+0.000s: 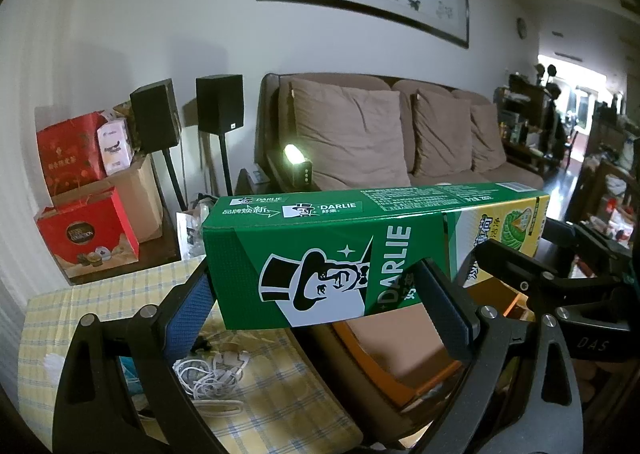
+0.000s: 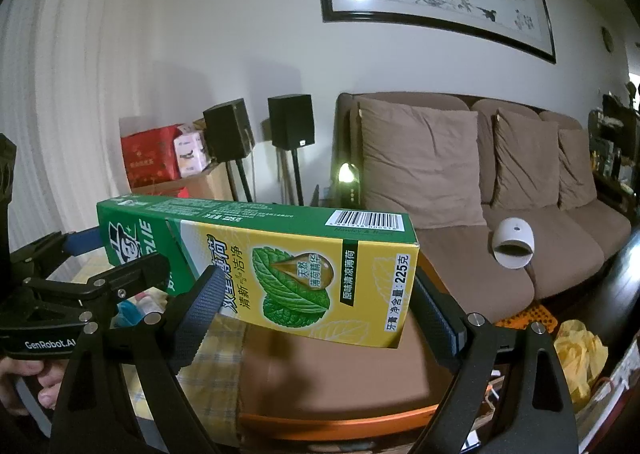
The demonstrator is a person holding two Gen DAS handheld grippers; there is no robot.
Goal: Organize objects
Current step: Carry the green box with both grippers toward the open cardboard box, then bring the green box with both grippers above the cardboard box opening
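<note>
A long green and yellow Darlie toothpaste box [image 1: 332, 254] is held in the air, roughly level, between both grippers. My left gripper [image 1: 316, 310] is shut on its green end, one blue pad at the box's left end and one across its front face. My right gripper [image 2: 320, 306] is shut on its yellow end [image 2: 320, 278], with a pad on each side. The right gripper also shows at the right of the left wrist view [image 1: 520, 274], and the left gripper at the left of the right wrist view [image 2: 120, 274].
Below is a table with a yellow checked cloth [image 1: 260, 394] carrying a white cable [image 1: 212, 374], and an orange-rimmed brown tray [image 2: 340, 386]. A brown sofa [image 2: 520, 221] with cushions stands behind, a white round device [image 2: 514, 242] on it. Speakers [image 1: 218, 101] and red gift bags [image 1: 84, 230] stand at left.
</note>
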